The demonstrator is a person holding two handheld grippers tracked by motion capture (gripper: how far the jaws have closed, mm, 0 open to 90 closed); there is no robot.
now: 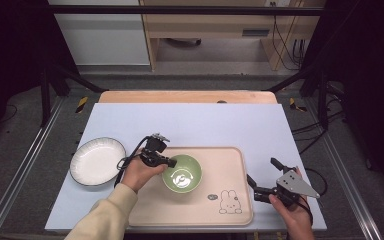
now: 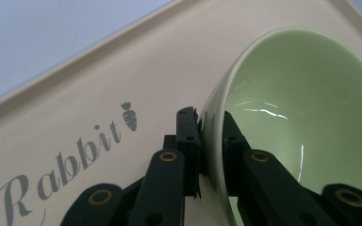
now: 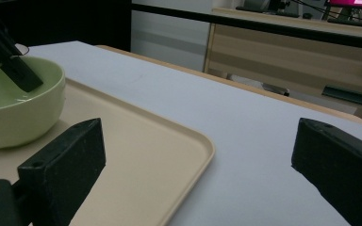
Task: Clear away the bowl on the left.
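Note:
A pale green bowl point(image 1: 182, 173) sits on the beige tray point(image 1: 230, 160) with a rabbit drawing. My left gripper point(image 1: 169, 162) is shut on the bowl's left rim, one jaw inside and one outside, as the left gripper view shows on the green bowl point(image 2: 301, 103). The left gripper point(image 2: 211, 136) pinches the rim over the tray point(image 2: 99, 84) lettered "Rabbit". My right gripper point(image 1: 262, 176) is open beside the tray's right edge, over the blue-grey mat. In the right gripper view its jaws stand wide apart around the tray's corner point(image 3: 188, 150), and the bowl point(image 3: 19, 103) is at far left.
A white plate with a dark rim point(image 1: 97, 161) lies on the mat left of the tray. The blue-grey mat point(image 1: 195, 120) covers a wooden table. Cabinets and cables stand beyond the far edge.

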